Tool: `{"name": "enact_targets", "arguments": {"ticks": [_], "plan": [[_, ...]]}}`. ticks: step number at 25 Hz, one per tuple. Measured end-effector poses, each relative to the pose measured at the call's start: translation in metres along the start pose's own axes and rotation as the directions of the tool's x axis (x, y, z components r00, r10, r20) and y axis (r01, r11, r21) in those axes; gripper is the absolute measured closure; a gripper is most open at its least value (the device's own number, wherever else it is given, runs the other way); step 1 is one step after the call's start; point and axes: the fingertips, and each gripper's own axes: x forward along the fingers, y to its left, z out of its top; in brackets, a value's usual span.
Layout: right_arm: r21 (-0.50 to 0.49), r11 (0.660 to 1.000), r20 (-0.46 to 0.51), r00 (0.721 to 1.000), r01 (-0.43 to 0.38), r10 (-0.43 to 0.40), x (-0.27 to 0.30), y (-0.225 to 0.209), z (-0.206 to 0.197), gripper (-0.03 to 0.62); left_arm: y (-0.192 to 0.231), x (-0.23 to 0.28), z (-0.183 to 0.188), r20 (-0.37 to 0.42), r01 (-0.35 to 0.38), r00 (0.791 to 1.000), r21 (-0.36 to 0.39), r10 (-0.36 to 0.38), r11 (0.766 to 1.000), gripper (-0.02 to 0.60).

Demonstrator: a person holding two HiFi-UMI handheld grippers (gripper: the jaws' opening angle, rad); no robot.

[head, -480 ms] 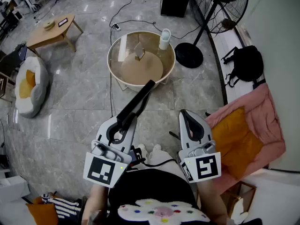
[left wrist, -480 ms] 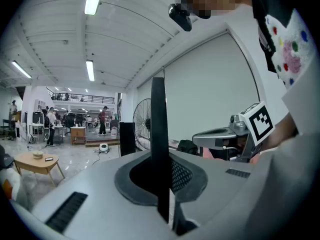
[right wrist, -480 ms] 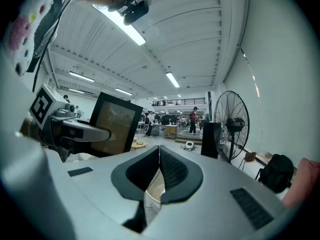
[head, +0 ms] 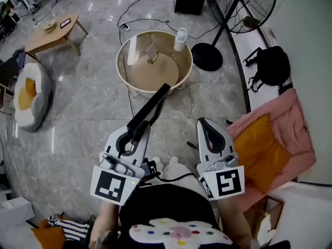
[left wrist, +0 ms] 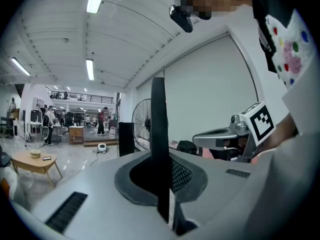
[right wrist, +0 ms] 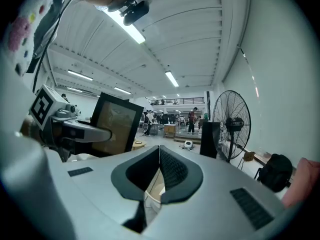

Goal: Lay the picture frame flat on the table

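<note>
Grey marble floor [head: 78, 113] is showing below, with a round glass-topped table [head: 124, 51] standing ahead near a fan [head: 244, 4]. Left gripper [head: 139, 130] is pinching the black picture frame [head: 153, 105] by its near edge. The frame is sticking out forward in the air, not lying on the table. Right gripper [head: 203, 122] is hovering beside it, jaws pressed together with nothing between them.

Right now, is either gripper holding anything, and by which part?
Left gripper is shut on the frame, clamping one edge of it; the rest sticks out ahead of the jaws. Right gripper is shut and empty.
</note>
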Motion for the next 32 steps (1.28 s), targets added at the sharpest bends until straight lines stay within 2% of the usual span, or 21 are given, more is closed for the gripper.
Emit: {"name": "enact_targets", "arguments": {"ticks": [7, 12, 17, 24, 32], "plan": [[0.044, 0.997, -0.004, 0.998, 0.063, -0.063, 0.003, 0.004, 0.000, 0.560, 0.013, -0.004, -0.002, 0.009, 0.032, 0.999, -0.003, -0.032, 0.999, 0.558], [0.051, 0.996, -0.012, 0.997, 0.074, -0.074, 0.004, 0.006, -0.003, 0.560, 0.020, -0.005, -0.001, 0.021, 0.036, 0.999, 0.010, -0.036, 0.999, 0.558], [-0.019, 0.999, -0.011, 0.999, 0.051, -0.051, 0.015, 0.007, -0.001, 0.560, 0.028, 0.000, -0.001, 0.020, 0.026, 0.999, 0.009, -0.026, 1.000, 0.558], [0.004, 1.000, -0.013, 1.000, 0.019, -0.019, 0.049, -0.012, -0.005, 0.560, 0.044, 0.030, 0.005, 0.029, -0.001, 1.000, 0.011, 0.001, 1.000, 0.558], [0.006, 0.999, 0.024, 0.999, -0.039, 0.038, 0.118, -0.057, 0.004, 0.560, 0.079, 0.091, 0.017, 0.025, -0.066, 0.998, 0.031, 0.066, 0.997, 0.558]]}}
